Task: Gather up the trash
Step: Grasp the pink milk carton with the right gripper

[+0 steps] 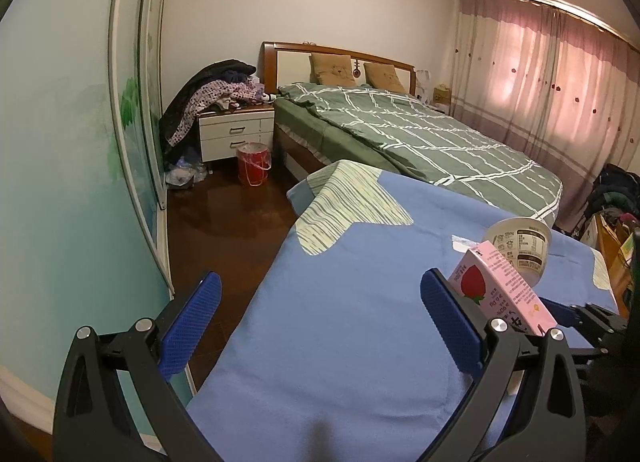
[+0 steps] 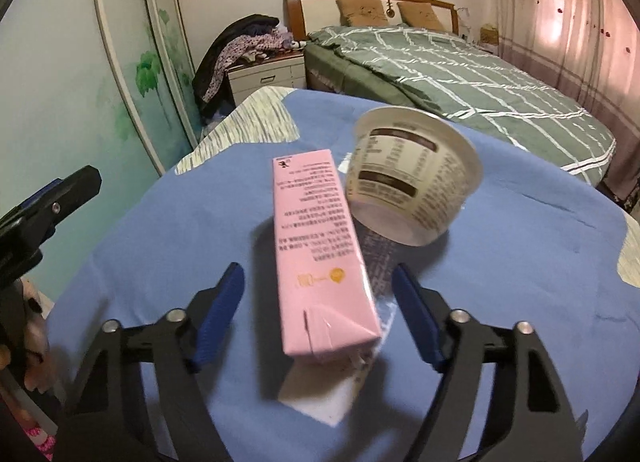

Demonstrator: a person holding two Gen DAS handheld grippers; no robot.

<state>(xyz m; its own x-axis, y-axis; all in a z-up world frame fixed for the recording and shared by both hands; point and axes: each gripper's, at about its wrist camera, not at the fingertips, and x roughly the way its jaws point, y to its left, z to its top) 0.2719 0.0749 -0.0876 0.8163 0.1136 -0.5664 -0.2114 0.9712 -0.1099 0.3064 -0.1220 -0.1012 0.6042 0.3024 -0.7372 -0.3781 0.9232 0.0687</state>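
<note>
So the right hand-held gripper (image 2: 316, 318) has the pink carton (image 2: 316, 246) sitting right between its blue pads, with a gap on both sides, so it's not clamped yet, jaws released around it. The carton lies on the blue-covered surface (image 2: 160, 229) in the lower middle of the right wrist frame, its long axis running straight away from the gripper toward the top of the frame, folded end nearest the camera. My guess is a squeeze across the narrow sides is the next thing needed. Just past it, touching or nearly so, a cream paper cup (image 2: 412, 177) lies tipped on its side. The left hand-held gripper (image 1: 320, 326) hangs wide open over the surface's edge with nothing in it; the carton is off at its right side, so the right hand is clearly nearer. Writing-wise: rows of small print too blurry to read, a strawberry picture on the carton, and a nutrition-style table on the cup.
</note>
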